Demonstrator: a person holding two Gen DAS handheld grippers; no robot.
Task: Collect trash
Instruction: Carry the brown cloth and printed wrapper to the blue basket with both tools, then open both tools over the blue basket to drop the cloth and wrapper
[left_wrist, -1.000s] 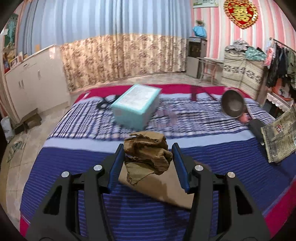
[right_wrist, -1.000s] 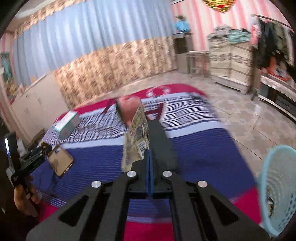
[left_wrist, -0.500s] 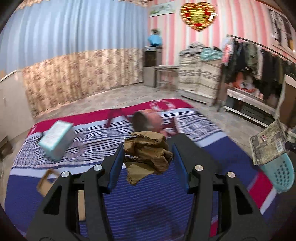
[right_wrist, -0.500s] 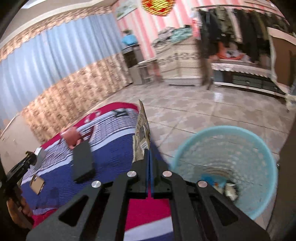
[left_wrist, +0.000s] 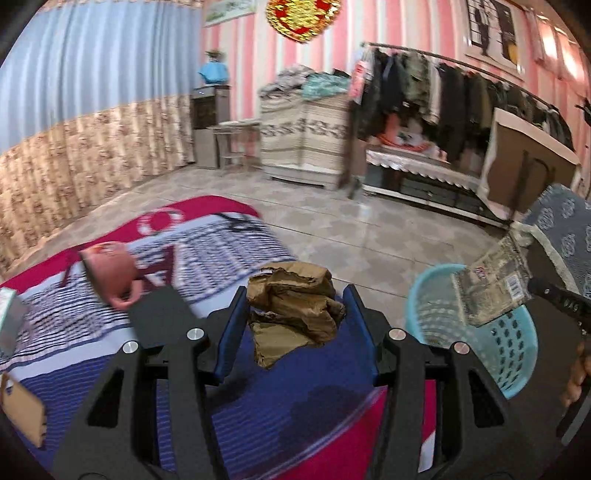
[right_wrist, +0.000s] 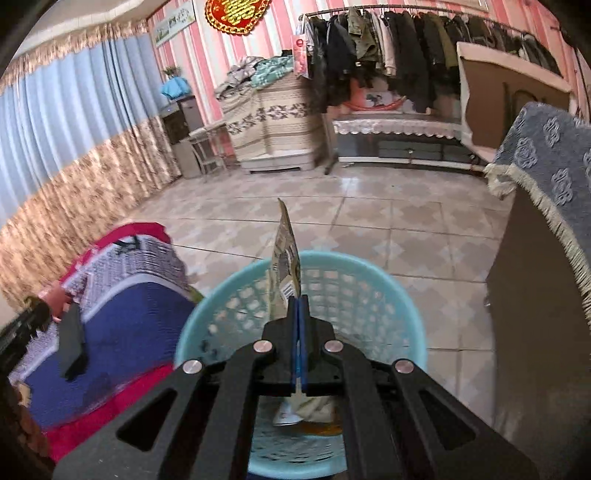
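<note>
- Filling the lower left of both views, a bed (left_wrist: 110, 332) under a blue, striped and red blanket (right_wrist: 122, 332) is the largest thing, with tiled floor (right_wrist: 369, 221) beyond it.
- A rail of dark clothes (right_wrist: 388, 44) runs along the pink striped wall, and a patterned blue cloth (right_wrist: 546, 155) drapes over furniture at the right.
- A light blue perforated basket (right_wrist: 388, 288) stands on the floor just beside the bed's corner; some trash lies at its bottom, too blurred to name.
- On the blanket lie a flat black object (left_wrist: 159, 317), a pink cup (left_wrist: 110, 266) and a brown card (left_wrist: 22, 410) near the left edge.
- The left gripper (left_wrist: 295, 314) hangs over the bed's end, its blue pads (left_wrist: 231, 332) clamped on either side of a crumpled brown paper wad (left_wrist: 295, 302), which is lifted clear of the blanket.
- The right gripper (right_wrist: 298, 306) is poised above the basket's opening, jaws pressed tight together on a flat printed wrapper (right_wrist: 284, 266) that stands upright, edge-on, over the basket.
- From the left wrist view that wrapper (left_wrist: 491, 284) shows its printed face, hanging over the basket (left_wrist: 517, 354) rim.
</note>
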